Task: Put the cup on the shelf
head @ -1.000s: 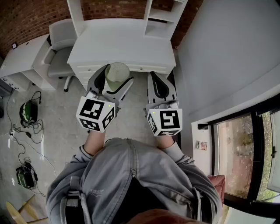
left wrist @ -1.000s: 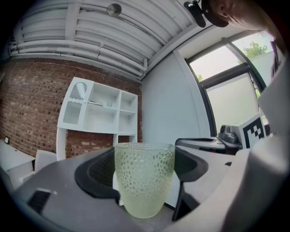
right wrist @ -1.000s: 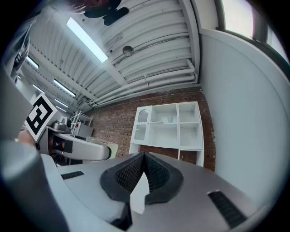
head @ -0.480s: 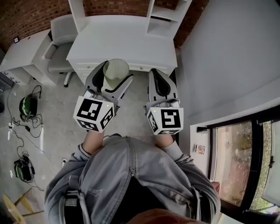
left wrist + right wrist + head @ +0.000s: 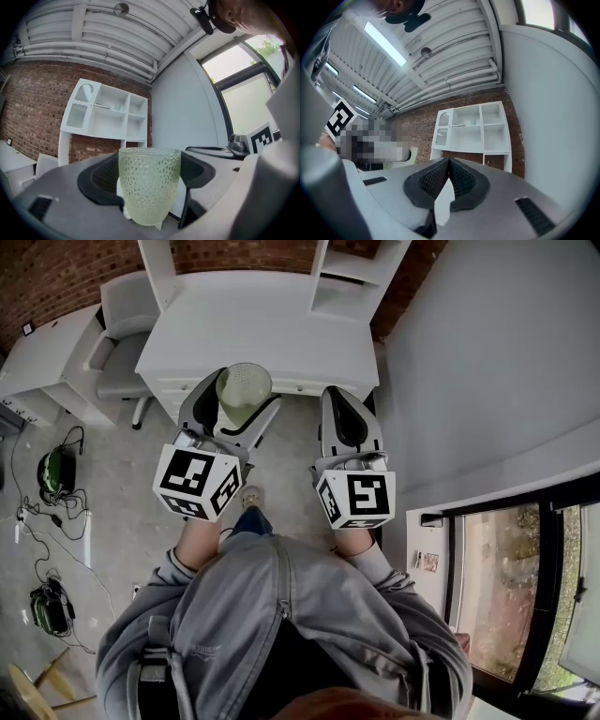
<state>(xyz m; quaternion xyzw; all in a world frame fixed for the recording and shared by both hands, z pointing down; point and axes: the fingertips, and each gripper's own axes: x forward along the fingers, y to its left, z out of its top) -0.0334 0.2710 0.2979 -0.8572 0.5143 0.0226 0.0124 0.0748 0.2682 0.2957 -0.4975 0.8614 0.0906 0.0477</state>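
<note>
A pale green dimpled glass cup (image 5: 243,395) (image 5: 149,184) stands upright between the jaws of my left gripper (image 5: 234,401) (image 5: 149,187), which is shut on it. The white shelf unit (image 5: 107,116) (image 5: 472,127) rises at the back of a white desk (image 5: 258,334), against the brick wall. The cup hangs in front of the desk's near edge, above the floor. My right gripper (image 5: 343,424) (image 5: 449,180) is shut with nothing in it, its pads touching, beside the left one at about the same height.
A grey chair (image 5: 124,343) stands left of the desk, with another white table (image 5: 42,357) beyond it. A grey wall (image 5: 487,362) runs along the right, with a window (image 5: 506,587) low on the right. Cables and green gear (image 5: 52,474) lie on the floor at left.
Both grippers and the cup have drifted slightly toward the desk. A foot now shows on the floor below the grippers. The grip on the cup is unchanged.
</note>
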